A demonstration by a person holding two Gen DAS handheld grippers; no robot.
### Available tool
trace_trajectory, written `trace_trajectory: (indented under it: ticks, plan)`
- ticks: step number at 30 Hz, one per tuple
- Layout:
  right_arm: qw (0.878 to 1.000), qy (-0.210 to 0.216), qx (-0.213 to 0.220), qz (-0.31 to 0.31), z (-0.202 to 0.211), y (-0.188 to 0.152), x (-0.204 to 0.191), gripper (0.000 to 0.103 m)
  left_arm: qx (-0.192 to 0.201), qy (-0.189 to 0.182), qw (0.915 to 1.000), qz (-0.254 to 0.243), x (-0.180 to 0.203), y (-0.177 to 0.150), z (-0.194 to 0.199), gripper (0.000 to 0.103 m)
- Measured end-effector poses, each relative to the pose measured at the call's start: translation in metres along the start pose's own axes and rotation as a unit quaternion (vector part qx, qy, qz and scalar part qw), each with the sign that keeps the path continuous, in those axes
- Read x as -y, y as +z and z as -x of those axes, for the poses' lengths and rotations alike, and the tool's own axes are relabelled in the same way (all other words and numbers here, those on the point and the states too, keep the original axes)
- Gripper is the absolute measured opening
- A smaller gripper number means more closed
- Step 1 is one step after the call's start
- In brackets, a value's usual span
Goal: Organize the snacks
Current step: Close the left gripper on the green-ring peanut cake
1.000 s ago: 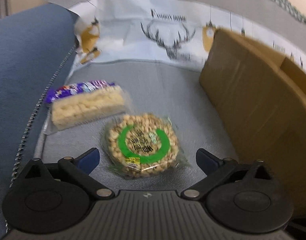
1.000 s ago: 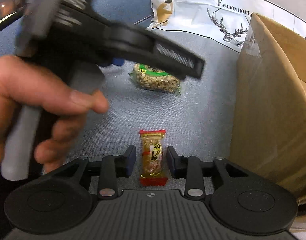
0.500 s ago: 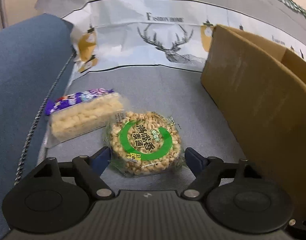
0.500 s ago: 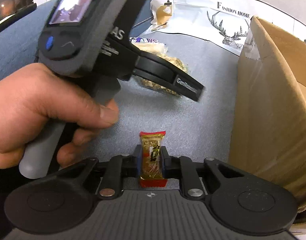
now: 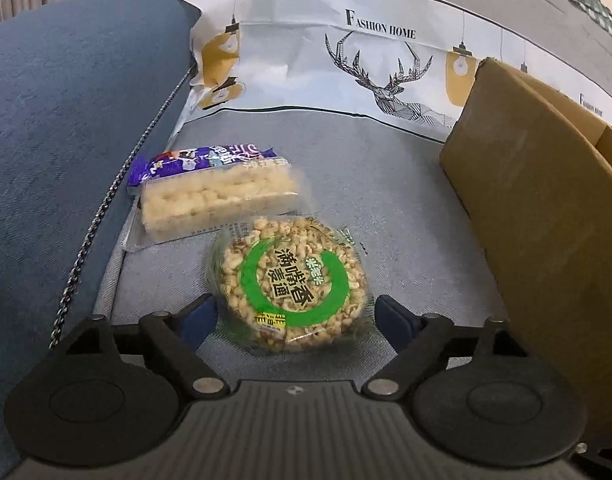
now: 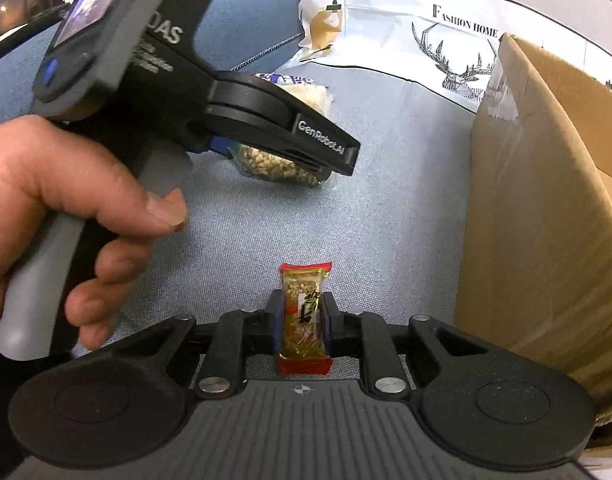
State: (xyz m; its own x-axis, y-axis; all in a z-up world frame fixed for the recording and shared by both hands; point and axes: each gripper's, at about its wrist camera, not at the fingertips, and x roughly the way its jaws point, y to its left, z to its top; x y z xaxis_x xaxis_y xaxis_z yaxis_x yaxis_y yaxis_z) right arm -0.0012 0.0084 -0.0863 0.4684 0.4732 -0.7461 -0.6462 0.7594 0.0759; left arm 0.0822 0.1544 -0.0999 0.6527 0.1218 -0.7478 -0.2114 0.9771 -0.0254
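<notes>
a grey-blue sofa seat [image 5: 385, 200] runs back to a white sheet printed with a deer [image 5: 385, 76], and a cardboard box [image 5: 545, 216] stands at the right. the left gripper [image 5: 296, 314] has its fingers spread to either side of a round puffed-grain cake pack [image 5: 292, 284] lying flat on the seat, just touching a rectangular rice-crisp pack [image 5: 214, 196] behind it. the right gripper [image 6: 302, 320] has its fingers pressed onto a small red-ended snack bar [image 6: 304, 316], near the box. the left hand [image 6: 66, 216] grips the other tool's handle.
</notes>
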Motion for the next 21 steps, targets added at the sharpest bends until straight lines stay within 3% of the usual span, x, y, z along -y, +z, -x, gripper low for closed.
trace_trajectory:
  ticks: [5, 16, 21]
  plan:
    - [1.0, -0.001, 0.0, 0.001, -0.0012, 0.0005, 0.0005, 0.021, 0.001, 0.003, 1.0, -0.002, -0.0019, 0.0016, -0.007, 0.099]
    - [1.0, -0.008, 0.024, 0.005, 0.0042, -0.0005, -0.001, 0.018, 0.008, -0.004, 0.9999, -0.008, 0.0012, 0.0026, -0.007, 0.099]
    - [1.0, -0.009, 0.013, 0.004, 0.0002, -0.0021, -0.002, 0.018, 0.009, -0.004, 0.9999, -0.011, 0.0015, 0.0027, -0.0076, 0.099]
